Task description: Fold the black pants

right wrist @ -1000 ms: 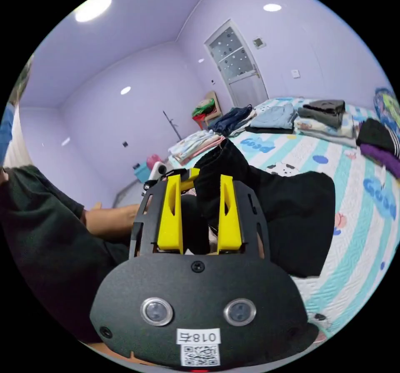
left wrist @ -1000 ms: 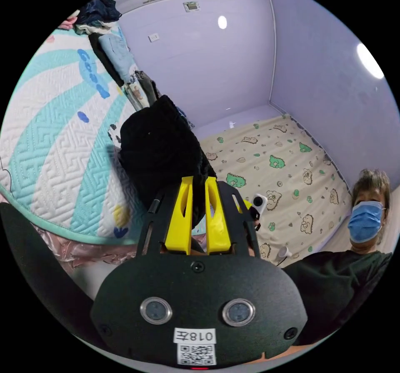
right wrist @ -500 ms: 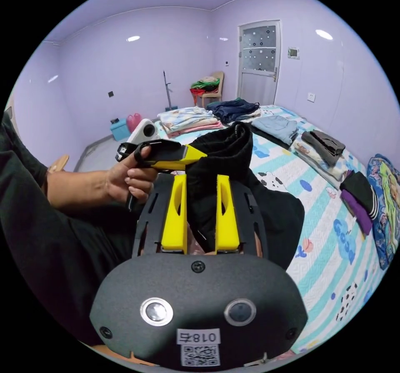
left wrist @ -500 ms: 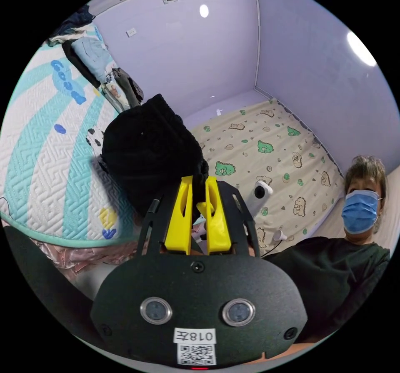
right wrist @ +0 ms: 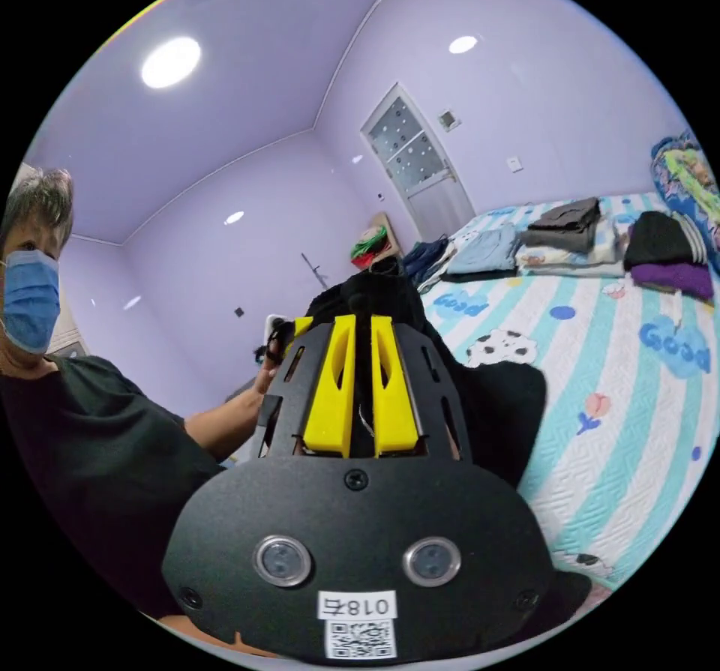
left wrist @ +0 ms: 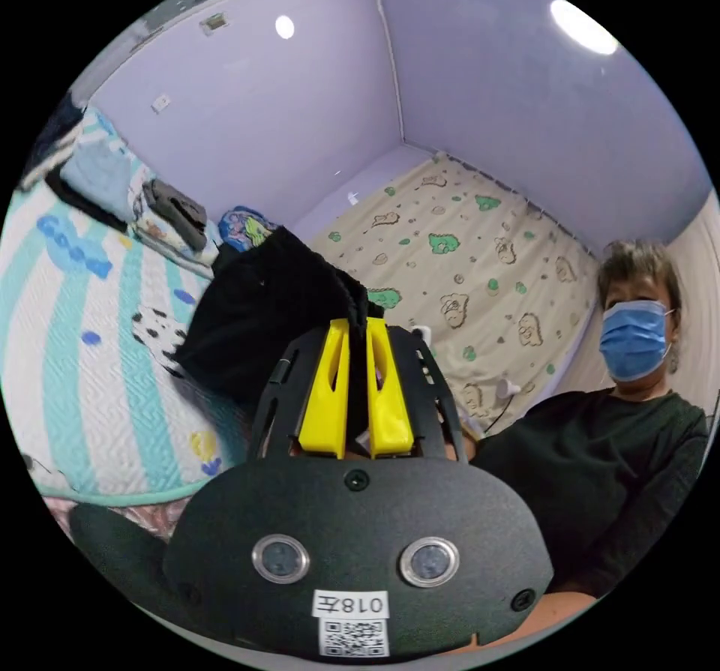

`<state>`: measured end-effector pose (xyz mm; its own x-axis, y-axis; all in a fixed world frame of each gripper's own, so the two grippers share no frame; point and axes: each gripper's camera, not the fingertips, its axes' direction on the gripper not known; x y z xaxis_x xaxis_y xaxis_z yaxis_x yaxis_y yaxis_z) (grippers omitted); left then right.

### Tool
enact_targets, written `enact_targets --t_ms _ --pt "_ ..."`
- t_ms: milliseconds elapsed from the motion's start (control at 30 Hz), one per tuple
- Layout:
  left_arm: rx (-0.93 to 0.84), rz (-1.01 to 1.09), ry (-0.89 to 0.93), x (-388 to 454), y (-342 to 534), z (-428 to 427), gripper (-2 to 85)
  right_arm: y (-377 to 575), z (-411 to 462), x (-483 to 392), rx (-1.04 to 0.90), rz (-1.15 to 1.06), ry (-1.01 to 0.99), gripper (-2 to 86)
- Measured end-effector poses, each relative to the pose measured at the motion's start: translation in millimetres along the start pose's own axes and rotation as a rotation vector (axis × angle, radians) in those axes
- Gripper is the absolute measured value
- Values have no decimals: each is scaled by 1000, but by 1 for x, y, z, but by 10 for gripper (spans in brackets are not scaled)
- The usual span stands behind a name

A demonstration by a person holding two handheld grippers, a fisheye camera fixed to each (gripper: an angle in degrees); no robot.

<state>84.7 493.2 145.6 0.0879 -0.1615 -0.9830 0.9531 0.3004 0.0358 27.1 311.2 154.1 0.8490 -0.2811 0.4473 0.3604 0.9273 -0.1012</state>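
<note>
Together, both claws (left wrist: 357, 326) (right wrist: 364, 322) pinch the black pants (left wrist: 262, 311) aloft.

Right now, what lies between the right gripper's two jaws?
In the right gripper view, a fold of the black pants fills the narrow gap of the right gripper.

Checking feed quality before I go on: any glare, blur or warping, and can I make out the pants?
Left gripper view: sharp, fisheye bends the wall corner; ceiling light blown out; black pants read as a near-featureless dark mass at the left gripper. Right gripper view: also sharp, curved walls, bright ceiling lamp; pants folds barely visible at the right gripper.
</note>
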Motion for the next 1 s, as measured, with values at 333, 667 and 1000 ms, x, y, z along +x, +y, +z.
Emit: enact_targets --t_ms 333,667,1000 --pt "-76 600 -450 195 -128 -33 32 -79 -86 -93 237 -319 323 21" --pt "-150 793 -569 274 -100 -44 34 -87 -105 -147 158 -447 369 22" --pt "-291 445 -470 64 -176 34 37 -199 -14 20 -28 -202 450 34"
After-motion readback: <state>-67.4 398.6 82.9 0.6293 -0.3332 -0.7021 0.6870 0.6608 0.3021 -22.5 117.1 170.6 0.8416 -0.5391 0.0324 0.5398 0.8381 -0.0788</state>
